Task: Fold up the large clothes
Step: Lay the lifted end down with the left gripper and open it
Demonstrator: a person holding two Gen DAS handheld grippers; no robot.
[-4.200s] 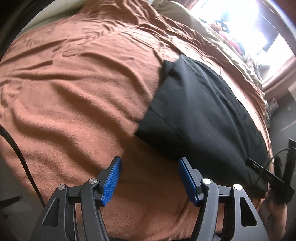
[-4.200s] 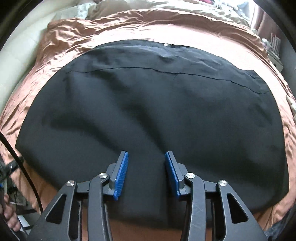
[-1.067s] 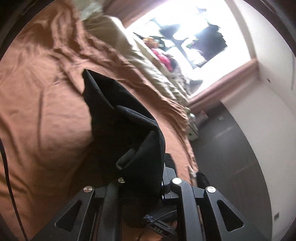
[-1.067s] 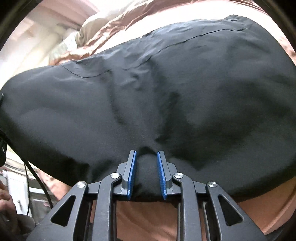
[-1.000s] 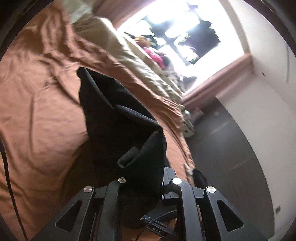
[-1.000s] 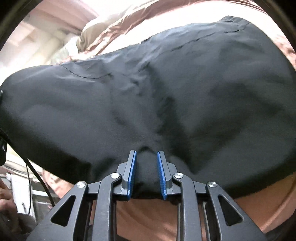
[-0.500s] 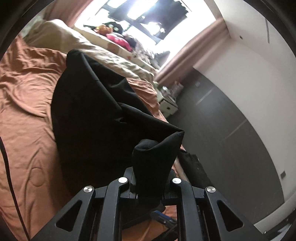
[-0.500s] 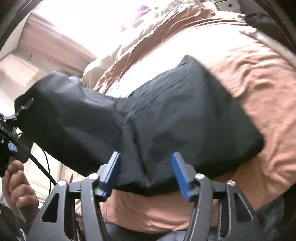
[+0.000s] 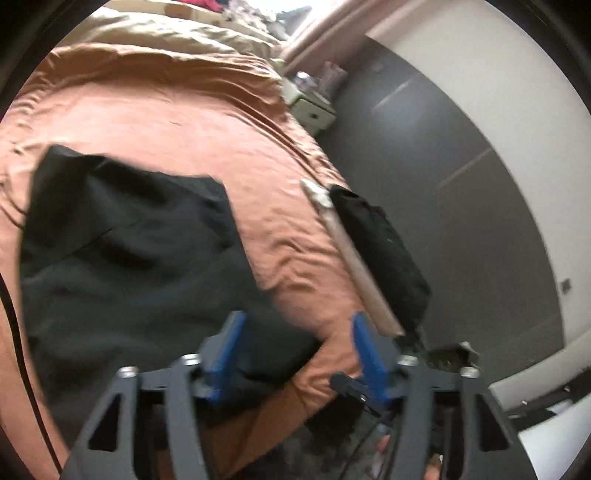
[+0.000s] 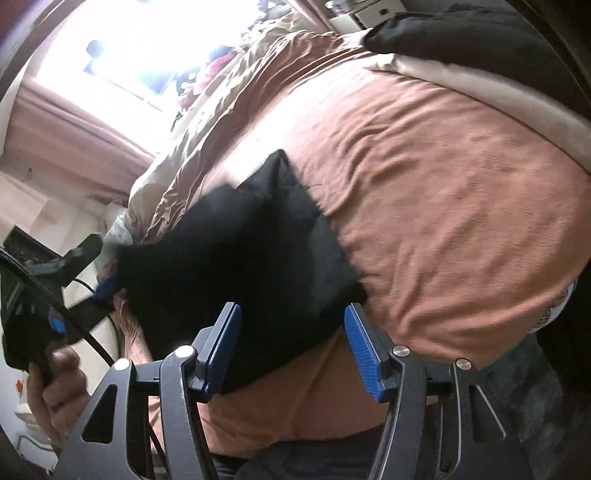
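Note:
A black garment (image 9: 122, 251) lies folded over on the brown bedspread (image 9: 177, 110), near the bed's front edge. My left gripper (image 9: 295, 354) is open just above the garment's near corner, with nothing between the blue pads. In the right wrist view the same garment (image 10: 243, 258) lies in a rumpled fold. My right gripper (image 10: 291, 350) is open over its near edge and holds nothing. The other handheld gripper and the hand on it (image 10: 48, 332) show at the left.
A second black garment (image 9: 380, 251) on a pale cloth strip (image 9: 354, 258) lies along the bed's right edge, also in the right wrist view (image 10: 461, 33). A beige duvet (image 9: 166, 29) and a nightstand (image 9: 314, 110) are at the far end. Grey floor (image 9: 443, 184) is to the right.
Both grippers have let go of the black garment and opened. The garment has dropped from its lifted fold onto the bedspread. Both cameras have swung toward the bed's right side.

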